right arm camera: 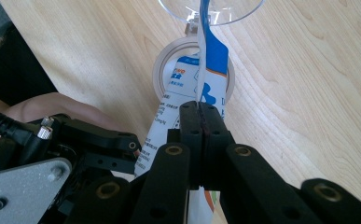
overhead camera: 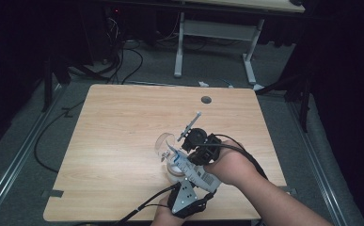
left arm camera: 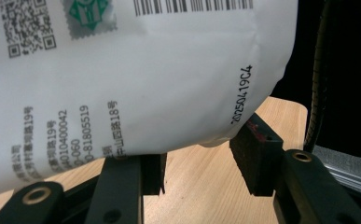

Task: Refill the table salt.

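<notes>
**A:** ok so what's actually going on on that light wooden desk (overhead camera: 123, 122)? All I can make out is a tangle at about 5 o'clock of the desktop.

**B:** That tangle is both tools on one thing: a white printed plastic pouch with blue markings and a barcode (overhead camera: 194, 173). The right hand-held gripper (right arm camera: 200, 108) has its jaws pressed flat together on the pouch's thin edge, so it's pinching it. You can see the sealed strip (right arm camera: 201, 70) running straight up out of the jaws toward 12 o'clock in the right gripper view.

**A:** and the left one?

**B:** The left hand-held gripper (left arm camera: 199, 161) sits at the pouch's other end, around 6 o'clock from the right one in the high view. Its jaws are partly spread with the fat bottom of the pouch (left arm camera: 136, 79) between them, and the pads look like they're up against it, so I'd say it's gripping the pouch too.

**A:** is the pouch lying on the desk?

**B:** Looks lifted, held between the two. Under it there's a beige roll of tape (right arm camera: 162, 63) lying flat on the desk, and at 12 o'clock of that a clear plastic cup (right arm camera: 225, 11) tipped on its side, with the pouch's top end reaching its rim.
</notes>
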`<state>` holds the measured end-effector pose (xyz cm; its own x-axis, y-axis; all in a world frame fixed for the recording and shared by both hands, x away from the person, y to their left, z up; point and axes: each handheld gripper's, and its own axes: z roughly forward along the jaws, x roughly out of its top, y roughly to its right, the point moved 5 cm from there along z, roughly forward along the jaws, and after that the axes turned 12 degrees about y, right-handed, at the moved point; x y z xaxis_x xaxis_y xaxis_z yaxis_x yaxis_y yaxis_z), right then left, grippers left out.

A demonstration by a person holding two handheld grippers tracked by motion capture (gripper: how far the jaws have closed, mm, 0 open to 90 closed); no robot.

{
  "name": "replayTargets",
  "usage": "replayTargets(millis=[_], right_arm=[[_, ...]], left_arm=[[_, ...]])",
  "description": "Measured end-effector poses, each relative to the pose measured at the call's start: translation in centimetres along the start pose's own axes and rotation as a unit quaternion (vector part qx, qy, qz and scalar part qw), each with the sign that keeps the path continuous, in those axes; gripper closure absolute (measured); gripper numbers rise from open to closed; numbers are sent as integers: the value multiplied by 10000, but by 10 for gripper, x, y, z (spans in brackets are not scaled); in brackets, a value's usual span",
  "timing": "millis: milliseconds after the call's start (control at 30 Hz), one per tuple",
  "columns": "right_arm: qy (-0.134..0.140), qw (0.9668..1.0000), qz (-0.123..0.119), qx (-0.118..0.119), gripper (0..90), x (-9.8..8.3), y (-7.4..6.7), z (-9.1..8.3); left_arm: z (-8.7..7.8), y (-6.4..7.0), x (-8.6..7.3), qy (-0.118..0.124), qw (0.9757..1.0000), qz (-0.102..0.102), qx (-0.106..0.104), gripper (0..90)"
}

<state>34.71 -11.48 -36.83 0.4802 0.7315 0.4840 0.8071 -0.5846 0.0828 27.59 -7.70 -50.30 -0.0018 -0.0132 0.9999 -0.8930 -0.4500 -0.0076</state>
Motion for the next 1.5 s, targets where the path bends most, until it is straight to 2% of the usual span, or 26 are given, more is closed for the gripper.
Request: replayTargets(millis=[667, 1500], right_arm=[[-9, 10000, 66, 23, 900, -4, 0, -1], [-60, 10000, 61, 2, 899, -8, 0, -3]], left_arm=[[-5, -5, -10, -165, 9998, 56, 8, 578], [-9, -12, -23, -299, 9995, -35, 98, 586]])
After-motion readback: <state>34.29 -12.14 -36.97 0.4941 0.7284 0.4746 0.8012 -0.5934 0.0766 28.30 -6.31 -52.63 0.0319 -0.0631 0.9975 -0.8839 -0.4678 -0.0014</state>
